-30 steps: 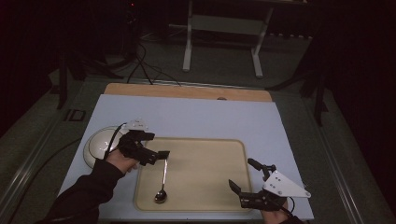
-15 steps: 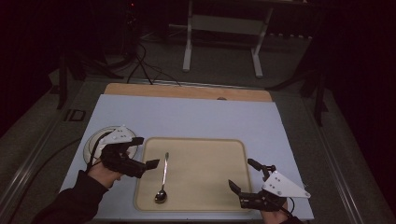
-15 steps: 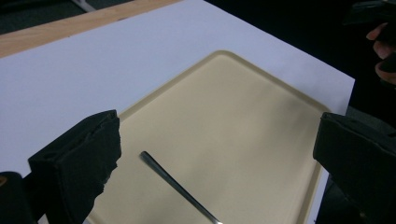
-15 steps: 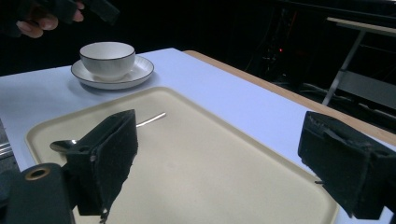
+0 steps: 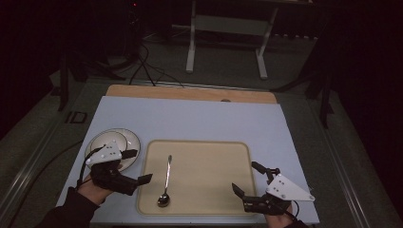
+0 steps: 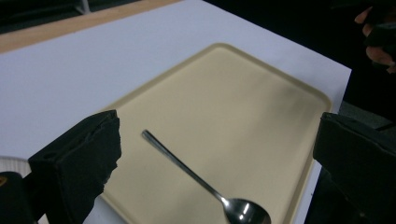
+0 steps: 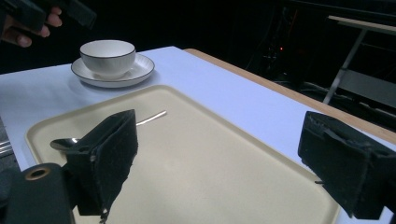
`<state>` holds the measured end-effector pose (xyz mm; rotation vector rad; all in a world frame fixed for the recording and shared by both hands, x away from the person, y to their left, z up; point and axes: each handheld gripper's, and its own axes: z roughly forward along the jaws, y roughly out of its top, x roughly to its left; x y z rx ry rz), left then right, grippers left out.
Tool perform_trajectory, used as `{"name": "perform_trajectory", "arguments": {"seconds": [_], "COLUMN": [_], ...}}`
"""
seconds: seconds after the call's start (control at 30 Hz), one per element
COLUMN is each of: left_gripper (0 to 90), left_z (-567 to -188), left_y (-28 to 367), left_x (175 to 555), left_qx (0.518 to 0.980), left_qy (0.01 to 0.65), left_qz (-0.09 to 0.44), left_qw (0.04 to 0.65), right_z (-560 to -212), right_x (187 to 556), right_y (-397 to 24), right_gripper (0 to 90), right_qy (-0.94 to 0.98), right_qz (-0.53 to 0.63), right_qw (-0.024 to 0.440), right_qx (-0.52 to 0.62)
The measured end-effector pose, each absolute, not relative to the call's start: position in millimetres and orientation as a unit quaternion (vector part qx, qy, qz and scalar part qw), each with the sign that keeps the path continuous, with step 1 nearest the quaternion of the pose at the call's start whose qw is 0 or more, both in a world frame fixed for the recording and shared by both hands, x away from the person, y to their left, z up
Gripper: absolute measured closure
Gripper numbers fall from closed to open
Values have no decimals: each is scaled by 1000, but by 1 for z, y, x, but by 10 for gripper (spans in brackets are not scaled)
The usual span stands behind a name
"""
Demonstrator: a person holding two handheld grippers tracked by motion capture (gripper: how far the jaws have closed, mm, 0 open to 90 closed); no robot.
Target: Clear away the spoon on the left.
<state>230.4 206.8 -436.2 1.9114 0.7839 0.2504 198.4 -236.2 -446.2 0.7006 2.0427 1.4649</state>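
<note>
The spoon (image 5: 166,179) lies on the tray (image 5: 209,152), bowl toward the person. The left hand-held gripper (image 5: 138,166) hangs released just beside the tray's left edge; the right hand-held gripper (image 5: 247,183) waits spread apart too. To pick it cleanly, close across the thin handle, low and square.
</note>
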Motion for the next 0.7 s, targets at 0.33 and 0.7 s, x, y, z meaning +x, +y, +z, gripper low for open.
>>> {"name": "perform_trajectory", "arguments": {"seconds": [0.33,0.7], "left_gripper": [15,15], "left_z": [-459,-473], "left_y": [211,216], "left_x": [221,211], "left_qx": [792,789], "left_qy": [330,333], "left_qz": [119,130], "left_qw": [500,500], "right_z": [-447,-448], "right_x": [199,199], "right_y": [-236,-235], "right_gripper": [121,121], "right_qy": [756,758], "right_qz": [541,540], "right_qw": [261,257], "right_qx": [260,260]}}
